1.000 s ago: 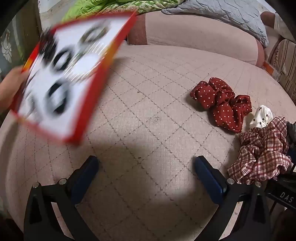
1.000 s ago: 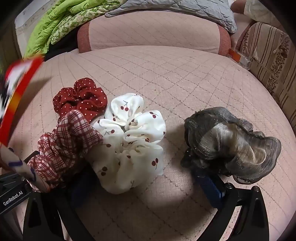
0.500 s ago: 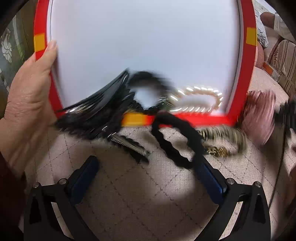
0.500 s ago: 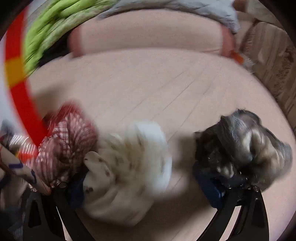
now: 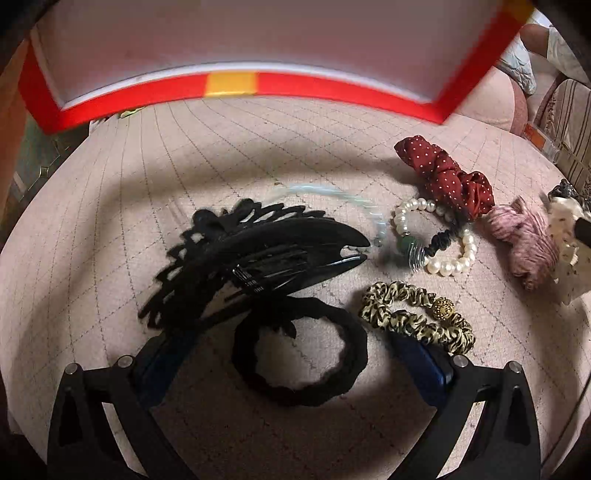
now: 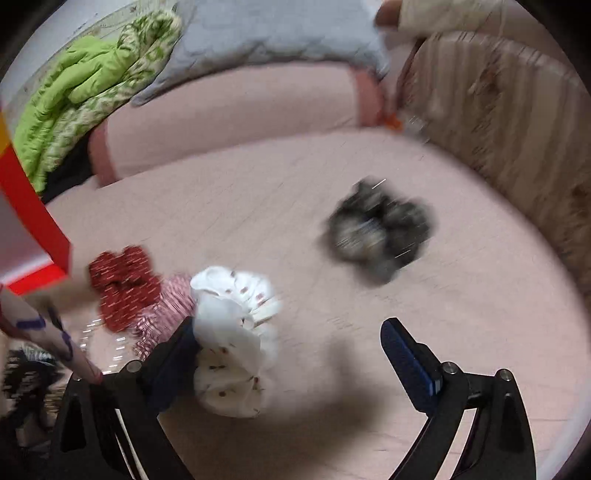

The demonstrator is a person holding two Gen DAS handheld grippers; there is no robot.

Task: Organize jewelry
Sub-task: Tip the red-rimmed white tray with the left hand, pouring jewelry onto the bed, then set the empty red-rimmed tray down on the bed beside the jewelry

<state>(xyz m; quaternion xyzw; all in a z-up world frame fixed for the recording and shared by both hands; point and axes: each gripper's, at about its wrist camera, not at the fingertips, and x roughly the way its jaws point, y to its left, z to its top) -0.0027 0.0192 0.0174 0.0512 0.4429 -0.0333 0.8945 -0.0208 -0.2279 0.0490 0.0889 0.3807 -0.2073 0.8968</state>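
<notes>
Surface: pink quilted bed cover (image 5: 110, 229), green blanket (image 6: 85, 92) & grey pillow (image 6: 266, 33) heaped at the far end.
L claw: left gripper (image 5: 295, 358) low over cover, jaws wide, holding nothing; black hair tie (image 5: 299, 350) lies between the fingers.
Out from L claw: black claw clip (image 5: 258, 254) at 11 o'clock, leopard scrunchie (image 5: 417, 315) at 1 touching the R finger, pearl bracelet (image 5: 432, 236) past it, blurred pale bangle (image 5: 332, 199) at 12.
Why so: looks like a loose scatter, no grouping yet, so sorting not begun; red-rimmed tray (image 5: 229, 83) hangs tilted above at 12.
R claw: right gripper (image 6: 291, 354) jaws wide, nothing clamped; white cherry scrunchie (image 6: 232, 332) against its L finger.
R side out: red dotted scrunchie (image 6: 122, 280) at 10, dark shimmery scrunchie (image 6: 380, 229) at 1, well apart.
Pose: both grippers level, pointing fwd; R view motion-blurred.
</notes>
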